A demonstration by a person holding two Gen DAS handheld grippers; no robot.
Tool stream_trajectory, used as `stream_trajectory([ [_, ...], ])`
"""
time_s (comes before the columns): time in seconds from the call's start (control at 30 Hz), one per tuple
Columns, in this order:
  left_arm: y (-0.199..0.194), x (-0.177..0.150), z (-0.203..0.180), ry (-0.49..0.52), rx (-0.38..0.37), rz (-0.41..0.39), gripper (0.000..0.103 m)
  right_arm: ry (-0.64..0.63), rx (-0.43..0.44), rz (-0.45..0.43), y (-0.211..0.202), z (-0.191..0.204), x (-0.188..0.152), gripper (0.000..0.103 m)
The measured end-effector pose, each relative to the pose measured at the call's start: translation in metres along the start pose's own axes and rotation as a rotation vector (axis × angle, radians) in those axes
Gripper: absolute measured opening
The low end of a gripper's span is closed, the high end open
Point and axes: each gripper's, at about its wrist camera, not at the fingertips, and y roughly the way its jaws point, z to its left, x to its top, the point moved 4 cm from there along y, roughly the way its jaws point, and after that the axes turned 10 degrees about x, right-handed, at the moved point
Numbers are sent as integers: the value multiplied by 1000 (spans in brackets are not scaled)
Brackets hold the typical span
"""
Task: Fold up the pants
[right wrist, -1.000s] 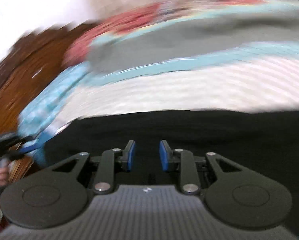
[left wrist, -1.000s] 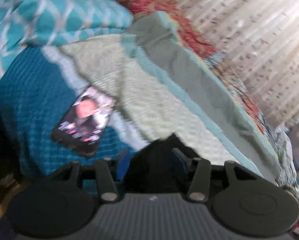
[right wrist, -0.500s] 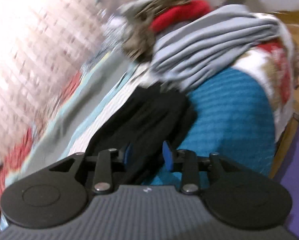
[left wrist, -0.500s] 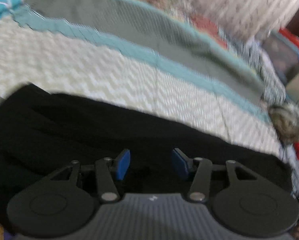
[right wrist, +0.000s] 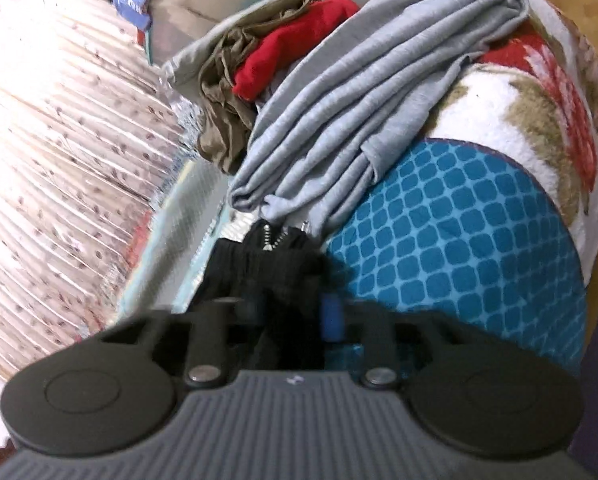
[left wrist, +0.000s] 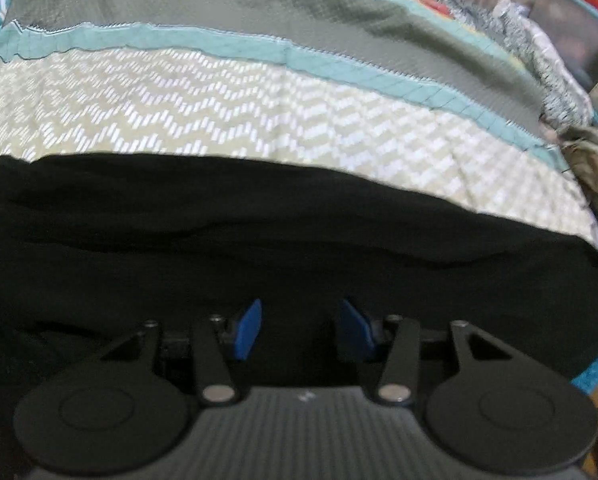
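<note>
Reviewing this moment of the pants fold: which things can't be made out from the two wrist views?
- Left wrist view: the black pants run off the left edge and under the left gripper, so their full outline is hidden.
- Right wrist view: the right gripper is blurred; its jaws have just been closing with the pants' zipper end between them, contact unclear.
- Right wrist view: the grey garment hides what lies beneath it.

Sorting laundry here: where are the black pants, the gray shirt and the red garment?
black pants (left wrist: 259, 248), left wrist view, middle of the cloth
gray shirt (right wrist: 371, 92), right wrist view, folded middle
red garment (right wrist: 291, 48), right wrist view, centre
</note>
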Motion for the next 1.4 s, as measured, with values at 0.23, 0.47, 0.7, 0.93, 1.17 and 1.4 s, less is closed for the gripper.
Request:
stream_trajectory([
  [0.23,-25,14,-20,0,-117,-58,47,-337,112,32,-18,93,-10,20],
  [0.47,-32,10,-31,-16,-237,-54,48,-910,288,372,-7,194,-137,20],
  [0.7,-25,-7,-9,-56,-248,-20,48,-1181,236,683,21,179,-246,53],
  [0.93,-35,-15,48,-174,-255,-56,51,-939,411,616,-12,221,-196,49],
  [1.17,-60,-23,109,-277,-207,-143,51,-809,132,697,51,163,-221,34],
  [1.4,-115,-59,216,-480,-72,-357,75,-892,298,593,7,228,-221,37],
])
